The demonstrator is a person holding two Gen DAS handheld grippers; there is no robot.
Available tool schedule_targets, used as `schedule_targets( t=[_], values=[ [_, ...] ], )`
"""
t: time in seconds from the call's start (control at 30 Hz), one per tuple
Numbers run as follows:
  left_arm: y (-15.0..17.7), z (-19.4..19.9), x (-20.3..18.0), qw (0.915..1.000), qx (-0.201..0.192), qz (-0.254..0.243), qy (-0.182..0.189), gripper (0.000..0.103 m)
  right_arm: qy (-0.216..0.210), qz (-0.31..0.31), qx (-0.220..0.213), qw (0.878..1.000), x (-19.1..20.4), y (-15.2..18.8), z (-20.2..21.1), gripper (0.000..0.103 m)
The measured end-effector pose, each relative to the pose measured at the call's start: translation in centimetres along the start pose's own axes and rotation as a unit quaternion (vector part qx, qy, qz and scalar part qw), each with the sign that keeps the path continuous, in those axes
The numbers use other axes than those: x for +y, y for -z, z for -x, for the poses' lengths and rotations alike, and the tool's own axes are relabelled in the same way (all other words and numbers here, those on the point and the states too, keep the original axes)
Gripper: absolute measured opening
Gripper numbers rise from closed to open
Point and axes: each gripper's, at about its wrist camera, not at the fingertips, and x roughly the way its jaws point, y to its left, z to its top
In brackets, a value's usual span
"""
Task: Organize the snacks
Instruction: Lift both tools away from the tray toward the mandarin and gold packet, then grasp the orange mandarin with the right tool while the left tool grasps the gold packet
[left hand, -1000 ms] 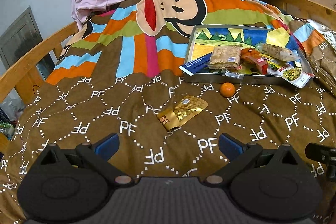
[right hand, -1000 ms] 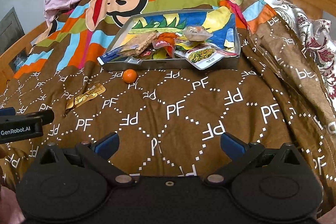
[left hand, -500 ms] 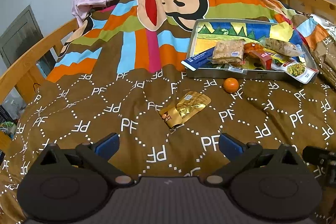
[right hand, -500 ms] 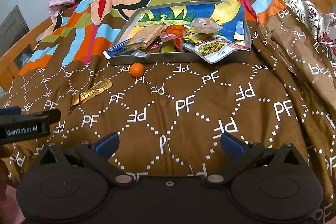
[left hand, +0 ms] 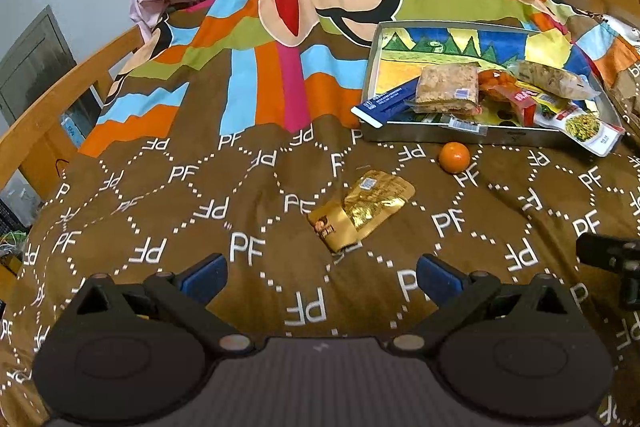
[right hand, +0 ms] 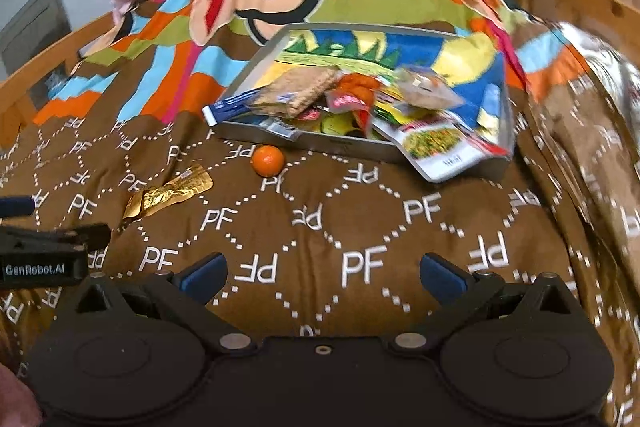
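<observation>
Both our left gripper [left hand: 322,277] and right gripper [right hand: 323,277] gape wide and empty over the bed [left hand: 248,187], where nothing blocks the gold packet [left hand: 362,209] and orange [left hand: 454,157] near the tray [left hand: 500,138].

Bedroom: wooden bed [left hand: 60,99], monkey blanket [left hand: 280,67]

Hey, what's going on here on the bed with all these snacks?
A person holds two grippers over a bed, tidying snacks into a metal tray. Most packets already lie in the tray. A gold packet and a small orange lie on the brown blanket outside it. The left gripper and the right gripper are both open, holding nothing, with the left facing the gold packet.
</observation>
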Motion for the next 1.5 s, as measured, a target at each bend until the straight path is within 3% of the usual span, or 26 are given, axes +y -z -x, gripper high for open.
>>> schedule_targets(
  t=[0.23,0.6,0.8,1.0,1.23,1.5],
  values=[
    [-1.0,-0.5,-0.4,0.9994,-0.014,-0.03,-0.009,0.102,-0.003,0.051,-0.017,0.999,1.1,-0.9,-1.4,0.102],
    [-2.1,-2.3,-0.6,0.9972,-0.004,-0.074,0.008,0.102,0.009,0.057,-0.029,0.998,0.5,-1.9,-3.1,0.102],
    [-2.5,-3.6,-1.2,0.9888,-0.034,-0.141,0.037,0.102,0.007,0.043,-0.026,0.999,-0.5,-2.0,-4.7,0.102],
    [-2.7,-5.3,-1.5,0.977,-0.059,-0.184,0.091,0.102,-0.035,0.02,-0.025,0.999,-0.7,-2.5,-6.7,0.102],
    [-3.7,-8.0,-0.4,0.977,-0.046,-0.168,0.124,0.102,-0.071,0.045,-0.033,0.996,0.6,-2.9,-9.1,0.101],
    [-3.8,-9.4,0.2,0.978,-0.035,-0.171,0.114,0.102,-0.093,0.04,-0.036,0.994,1.3,-3.2,-11.2,0.085]
  ],
)
